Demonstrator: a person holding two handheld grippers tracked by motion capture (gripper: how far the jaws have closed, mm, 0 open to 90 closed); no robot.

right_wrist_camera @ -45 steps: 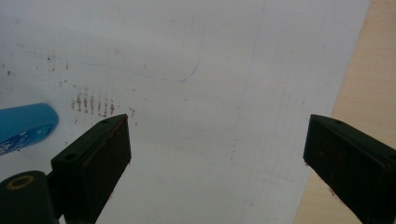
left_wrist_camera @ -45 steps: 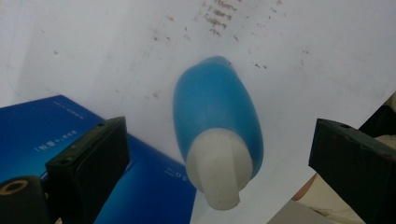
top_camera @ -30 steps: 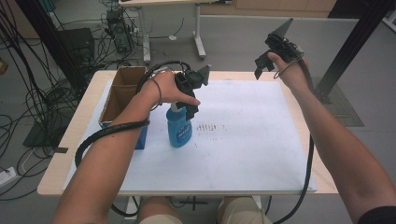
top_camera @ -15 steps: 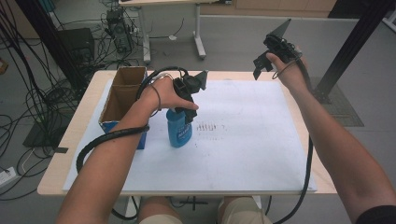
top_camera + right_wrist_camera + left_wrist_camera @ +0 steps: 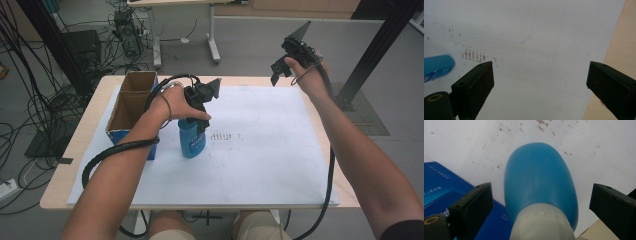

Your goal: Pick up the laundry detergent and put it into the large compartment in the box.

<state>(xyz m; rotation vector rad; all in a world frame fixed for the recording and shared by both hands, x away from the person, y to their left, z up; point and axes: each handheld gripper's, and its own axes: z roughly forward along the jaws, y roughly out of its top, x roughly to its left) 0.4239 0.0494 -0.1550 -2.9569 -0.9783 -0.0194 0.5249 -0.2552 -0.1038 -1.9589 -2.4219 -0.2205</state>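
Note:
A blue bottle (image 5: 192,141) with a white neck (image 5: 543,222) stands upright on the white sheet (image 5: 250,150), left of centre. My left gripper (image 5: 196,116) hangs straight over it, pointing down. In the left gripper view its open jaws (image 5: 540,192) stand wide on either side of the neck, with clear gaps on both sides. My right gripper (image 5: 280,70) is held high above the table's far right corner. It is open (image 5: 540,75) with nothing between the jaws, and the bottle (image 5: 436,66) lies far to its left.
An open cardboard box (image 5: 131,102) with blue sides (image 5: 439,187) stands just left of the bottle. Brown marks (image 5: 225,136) dot the sheet's middle. Bare wooden table edge (image 5: 624,50) runs along the right. Cables and table legs crowd the floor behind.
My left gripper has sunk a little lower over the bottle's top. The right gripper has barely shifted.

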